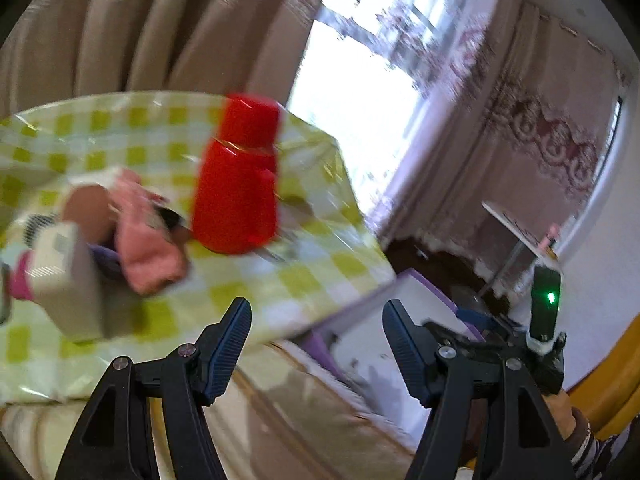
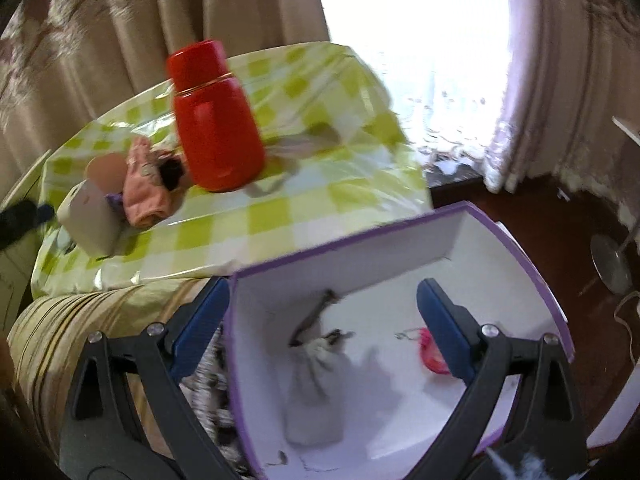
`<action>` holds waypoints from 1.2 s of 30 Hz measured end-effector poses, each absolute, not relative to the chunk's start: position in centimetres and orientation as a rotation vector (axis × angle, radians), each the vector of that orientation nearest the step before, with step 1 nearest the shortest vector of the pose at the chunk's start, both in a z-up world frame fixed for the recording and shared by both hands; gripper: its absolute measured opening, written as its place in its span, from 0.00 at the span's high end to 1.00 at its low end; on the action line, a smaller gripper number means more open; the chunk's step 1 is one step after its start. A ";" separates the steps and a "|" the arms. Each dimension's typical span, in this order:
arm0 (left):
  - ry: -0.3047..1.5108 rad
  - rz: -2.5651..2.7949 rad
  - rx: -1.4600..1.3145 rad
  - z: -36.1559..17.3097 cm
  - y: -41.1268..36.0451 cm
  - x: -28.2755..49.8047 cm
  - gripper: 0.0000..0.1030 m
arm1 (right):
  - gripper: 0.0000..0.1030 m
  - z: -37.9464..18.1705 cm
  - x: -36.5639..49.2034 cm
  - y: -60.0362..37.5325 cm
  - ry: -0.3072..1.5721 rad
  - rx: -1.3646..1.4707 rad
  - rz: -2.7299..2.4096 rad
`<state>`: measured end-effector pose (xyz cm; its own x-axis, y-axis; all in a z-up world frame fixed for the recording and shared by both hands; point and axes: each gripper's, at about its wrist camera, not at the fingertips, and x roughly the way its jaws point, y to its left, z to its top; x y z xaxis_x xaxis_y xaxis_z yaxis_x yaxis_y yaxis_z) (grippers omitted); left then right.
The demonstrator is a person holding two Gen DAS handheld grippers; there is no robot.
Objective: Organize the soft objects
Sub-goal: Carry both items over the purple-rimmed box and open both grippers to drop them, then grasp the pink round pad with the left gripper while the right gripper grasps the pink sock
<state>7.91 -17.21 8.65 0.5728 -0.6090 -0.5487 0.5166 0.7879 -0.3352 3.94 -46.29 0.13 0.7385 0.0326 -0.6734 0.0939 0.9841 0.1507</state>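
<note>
Flask (image 2: pixel 216 120), one, red; box (image 2: pixel 400 248), one, purple-rimmed; two hand-held grippers (image 1: pixel 316 344) (image 2: pixel 320 328), both released.

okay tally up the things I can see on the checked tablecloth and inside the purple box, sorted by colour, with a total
Red: 1, the flask
Pink: 2, the cloth on the table and a small item in the box
Beige: 1, the boxy object
Grey-white: 1, the soft bundle in the box
Total: 5

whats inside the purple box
In the purple box: a pale grey soft item and something small and pink near the right tongs. The tongs' finger hides part of the pink thing.
</note>
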 end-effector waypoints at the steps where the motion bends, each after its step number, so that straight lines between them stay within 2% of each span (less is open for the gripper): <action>1: 0.686 -0.643 -0.150 9.1 -15.9 8.5 0.33 | 0.07 0.4 4.3 -45.6 0.737 0.178 -0.005; 10: 0.653 -0.487 -0.120 11.3 -7.4 15.3 0.34 | 0.07 1.3 8.6 -39.5 0.747 0.156 0.151; 14: 0.686 -0.452 -0.132 10.6 -5.1 19.1 0.45 | 0.07 1.7 10.8 -37.1 0.757 0.135 0.207; 21: 0.764 -0.410 -0.138 8.2 -3.1 25.0 0.46 | 0.07 1.7 15.4 -33.1 0.787 0.090 0.271; 22: 0.772 -0.411 -0.137 8.0 -3.1 25.2 0.47 | 0.07 1.7 16.0 -32.4 0.789 0.082 0.277; 24: 0.804 -0.422 -0.141 7.2 -3.1 26.7 0.56 | 0.07 1.6 17.1 -31.3 0.792 0.070 0.283; 32: 0.895 -0.476 -0.092 5.0 -4.2 30.0 0.59 | 0.07 0.7 22.2 -26.4 0.809 0.025 0.326; 34: 0.912 -0.487 -0.093 4.4 -4.3 30.5 0.69 | 0.07 0.4 23.5 -25.3 0.811 0.008 0.328; 36: 0.924 -0.493 -0.098 3.8 -4.2 30.9 0.84 | 0.07 0.1 24.6 -24.5 0.811 -0.002 0.327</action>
